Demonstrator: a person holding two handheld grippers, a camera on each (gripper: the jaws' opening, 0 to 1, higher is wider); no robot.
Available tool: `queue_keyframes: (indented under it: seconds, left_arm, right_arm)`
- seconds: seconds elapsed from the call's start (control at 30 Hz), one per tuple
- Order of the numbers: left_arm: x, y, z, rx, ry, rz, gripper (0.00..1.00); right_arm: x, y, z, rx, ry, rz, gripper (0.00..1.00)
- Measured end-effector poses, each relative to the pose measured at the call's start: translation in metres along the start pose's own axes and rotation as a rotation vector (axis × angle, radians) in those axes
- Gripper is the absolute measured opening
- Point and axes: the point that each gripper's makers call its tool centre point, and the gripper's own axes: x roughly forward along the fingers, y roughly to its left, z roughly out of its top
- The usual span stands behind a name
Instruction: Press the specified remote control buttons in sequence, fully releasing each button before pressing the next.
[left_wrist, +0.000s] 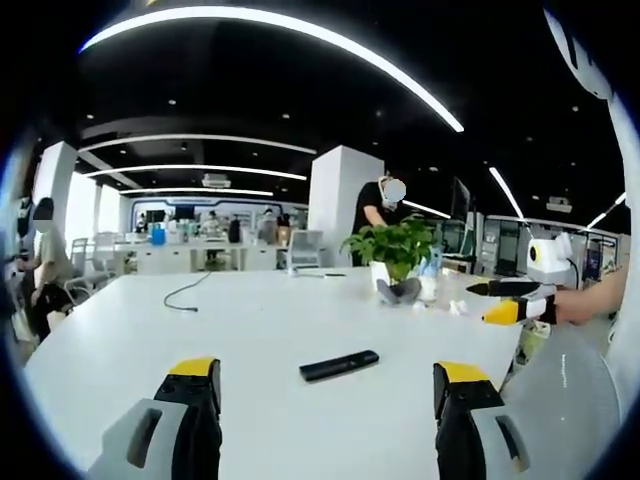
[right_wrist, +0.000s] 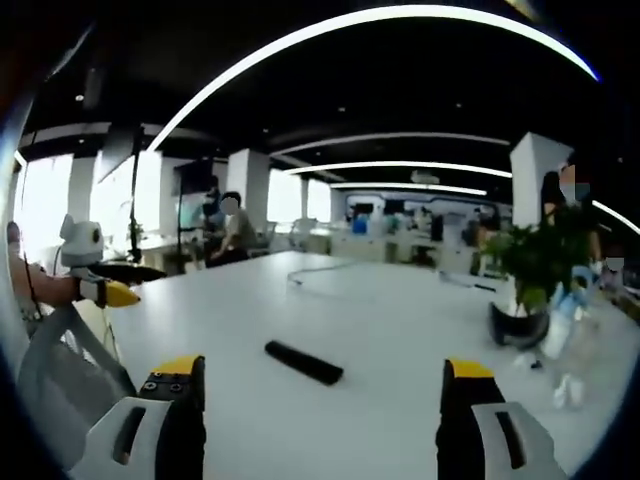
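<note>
- Black, slim bar-shaped remote control (left_wrist: 339, 365) lies flat on the white table (left_wrist: 250, 320), ahead of the left gripper (left_wrist: 328, 395), between its jaws at 12 o'clock.
- Left gripper's yellow-tipped jaws stand wide, holding nothing.
- Right gripper (right_wrist: 322, 395) likewise gapes wide and empty; the remote lies ahead, toward 11 o'clock.
- Green potted plant (left_wrist: 395, 255) stands beyond the remote at 1 o'clock.

Counts: 1 remote (left_wrist: 339, 365) on 1 white table (left_wrist: 250, 310), centre of frame. 1 potted plant (left_wrist: 393, 250) right of centre, 1 cable (left_wrist: 186, 291) left of centre. 2 grippers: left (left_wrist: 327, 405) at bottom, jaws apart; right (left_wrist: 510, 300) at right edge. At least 2 people standing in the left gripper view, 1 seated in the right gripper view.
</note>
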Motion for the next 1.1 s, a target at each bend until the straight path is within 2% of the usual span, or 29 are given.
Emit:
queue_keyframes:
  seconds: [0.1, 0.2, 0.4, 0.47, 0.63, 0.77, 1.0, 1.1]
  left_arm:
    - [-0.001, 0.003, 0.003, 0.001, -0.014, 0.018, 0.92]
    - [-0.003, 0.006, 0.005, -0.005, -0.027, 0.036, 0.93]
    - [-0.01, 0.022, 0.015, -0.064, -0.09, 0.101, 0.94]
    - [-0.01, 0.024, 0.015, -0.067, -0.095, 0.113, 0.95]
    - [-0.009, 0.023, 0.012, -0.028, -0.076, 0.131, 0.95]
    - [-0.01, 0.023, 0.013, -0.007, -0.07, 0.145, 0.94]
    - [-0.008, 0.021, 0.008, -0.022, -0.044, 0.136, 0.94]
    - [-0.007, 0.018, 0.007, -0.019, -0.036, 0.127, 0.93]
  right_arm:
    - [0.0, 0.0, 0.001, -0.013, -0.009, 0.002, 0.97]
    - [0.001, 0.005, -0.003, -0.024, 0.012, 0.021, 0.96]
    - [0.002, 0.014, -0.005, -0.078, 0.026, 0.058, 0.97]
    - [0.003, 0.017, -0.006, -0.096, 0.035, 0.07, 0.96]
    - [0.003, 0.024, -0.012, -0.133, 0.055, 0.106, 0.96]
    - [0.003, 0.026, -0.009, -0.12, 0.038, 0.124, 0.95]
    - [0.002, 0.024, -0.009, -0.106, 0.039, 0.119, 0.95]
    - [0.002, 0.02, -0.013, -0.095, 0.059, 0.106, 0.92]
